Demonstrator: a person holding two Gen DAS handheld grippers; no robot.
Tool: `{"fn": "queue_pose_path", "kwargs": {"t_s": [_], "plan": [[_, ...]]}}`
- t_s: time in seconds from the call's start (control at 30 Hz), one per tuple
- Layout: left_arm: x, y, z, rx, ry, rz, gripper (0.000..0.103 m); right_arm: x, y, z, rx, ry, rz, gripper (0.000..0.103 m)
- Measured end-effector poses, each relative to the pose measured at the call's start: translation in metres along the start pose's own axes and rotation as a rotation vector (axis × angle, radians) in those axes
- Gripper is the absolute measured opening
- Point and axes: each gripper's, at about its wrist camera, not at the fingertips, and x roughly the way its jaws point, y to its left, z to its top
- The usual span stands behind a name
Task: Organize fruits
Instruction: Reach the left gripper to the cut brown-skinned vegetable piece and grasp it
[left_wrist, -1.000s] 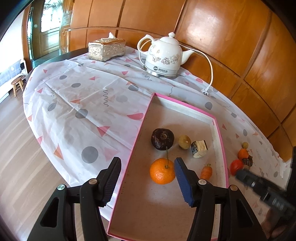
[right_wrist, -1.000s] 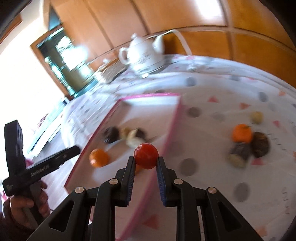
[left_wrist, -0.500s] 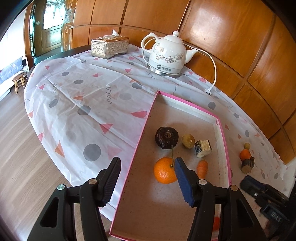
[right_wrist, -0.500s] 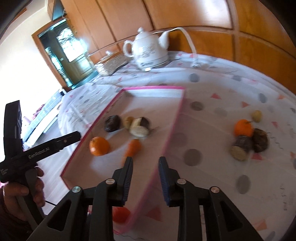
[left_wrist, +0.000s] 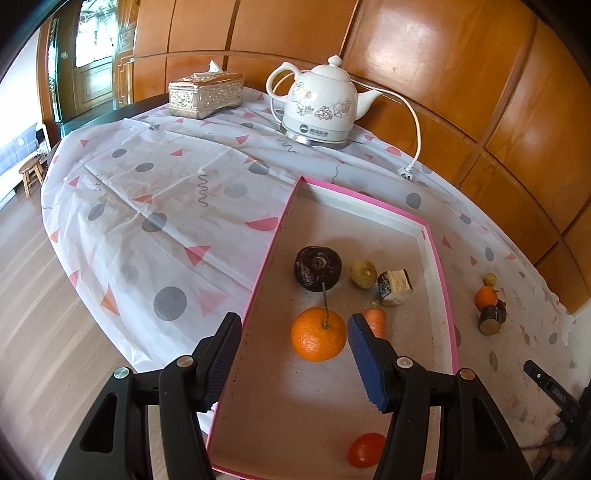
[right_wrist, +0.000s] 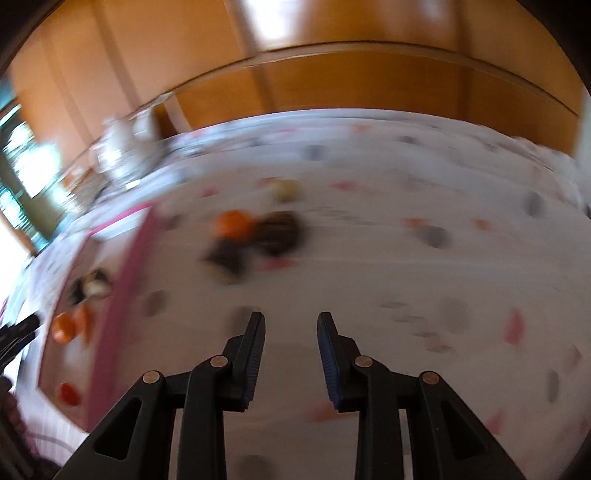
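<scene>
A pink-rimmed tray (left_wrist: 439, 280) lies on the patterned tablecloth. In it are an orange (left_wrist: 318, 334), a dark round fruit (left_wrist: 317, 268), a small yellowish fruit (left_wrist: 363, 273), a cut chunk (left_wrist: 394, 287), a carrot (left_wrist: 376, 320) and a red tomato (left_wrist: 366, 449) near the front. My left gripper (left_wrist: 293, 356) is open above the tray's near part, with the orange between its fingers' line of sight. My right gripper (right_wrist: 291, 325) is open and empty over the cloth. Its view is blurred; ahead lie a small orange (right_wrist: 233, 224) and dark fruits (right_wrist: 280, 232).
A white electric kettle (left_wrist: 320, 107) with cord and a silver tissue box (left_wrist: 206, 94) stand at the table's far side. Right of the tray lie a small orange (left_wrist: 486, 296), a log-like piece (left_wrist: 490, 319) and a small yellow fruit (left_wrist: 489, 278). Wooden wall panels are behind.
My right gripper opened and dropped the red tomato into the tray's front, then swung right toward the fruits on the cloth. My left gripper stayed open, drifting slightly.
</scene>
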Motion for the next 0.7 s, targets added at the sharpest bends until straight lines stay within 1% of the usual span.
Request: {"fn": "queue_pose_path", "kwargs": {"t_s": [0.17, 0.3, 0.43, 0.53, 0.6, 0.7], "plan": [[-0.002, -0.011, 0.002, 0.04, -0.004, -0.011, 0.06, -0.001, -0.055, -0.002, 0.124, -0.013, -0.151, 0.031], [-0.002, -0.023, 0.004, 0.077, -0.004, -0.026, 0.06, -0.003, -0.085, -0.005, 0.183, -0.042, -0.262, 0.031], [-0.002, -0.044, 0.007, 0.131, -0.002, -0.058, 0.06, -0.008, -0.106, -0.007, 0.217, -0.079, -0.367, 0.031], [-0.001, -0.063, 0.01, 0.181, 0.005, -0.095, 0.06, -0.009, -0.122, -0.01, 0.255, -0.098, -0.426, 0.031], [0.0, -0.075, 0.011, 0.214, 0.01, -0.121, 0.06, -0.009, -0.132, -0.012, 0.28, -0.102, -0.448, 0.031], [0.006, -0.106, 0.012, 0.29, 0.033, -0.177, 0.061, -0.004, -0.14, -0.014, 0.305, -0.096, -0.471, 0.031]]}}
